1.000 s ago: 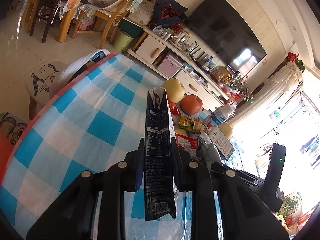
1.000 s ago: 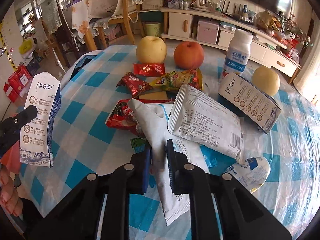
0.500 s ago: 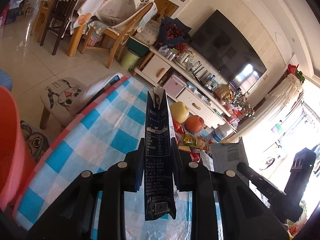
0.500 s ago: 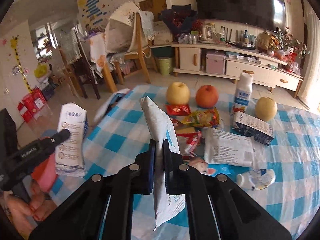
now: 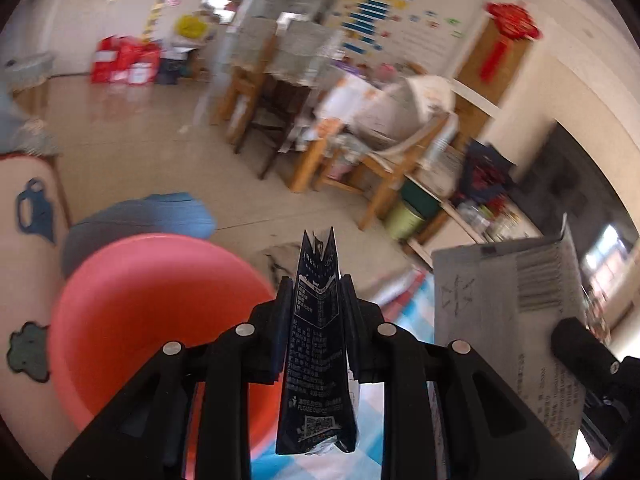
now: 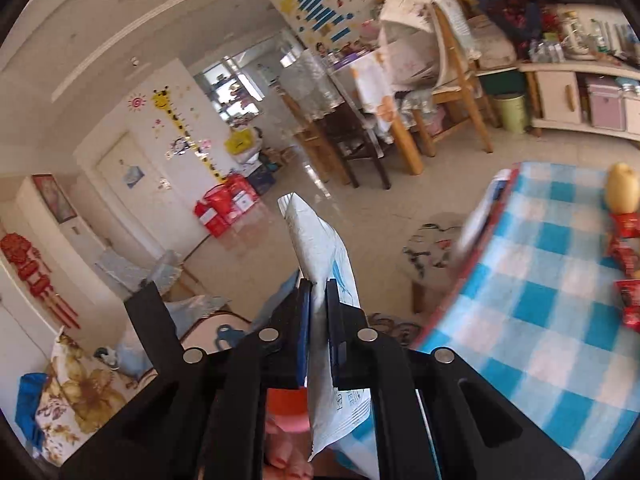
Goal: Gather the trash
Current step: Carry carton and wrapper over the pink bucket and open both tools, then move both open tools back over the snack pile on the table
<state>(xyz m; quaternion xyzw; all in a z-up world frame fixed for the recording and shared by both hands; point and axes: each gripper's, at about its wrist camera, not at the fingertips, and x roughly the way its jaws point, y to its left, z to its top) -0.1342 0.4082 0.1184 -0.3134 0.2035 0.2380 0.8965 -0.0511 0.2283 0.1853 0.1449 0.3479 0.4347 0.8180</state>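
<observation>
Left wrist alone: pink basin (image 5: 132, 320) (blurred).

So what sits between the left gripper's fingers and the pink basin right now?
Nothing: in the left wrist view the left gripper, shut on the dark milk carton, hangs beside the pink basin with only air between.

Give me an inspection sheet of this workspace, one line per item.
Surface: blue checked tablecloth, table edge at right.
Job's things: dark milk carton in left claw; white wrapper in right claw; pink basin beneath left claw.
Clutter: yellow fruit, red snack packets on table.
Grippers: both shut on trash.
Cables: nothing seen.
Surroundings: wooden chairs, tiled floor, cabinet.
</observation>
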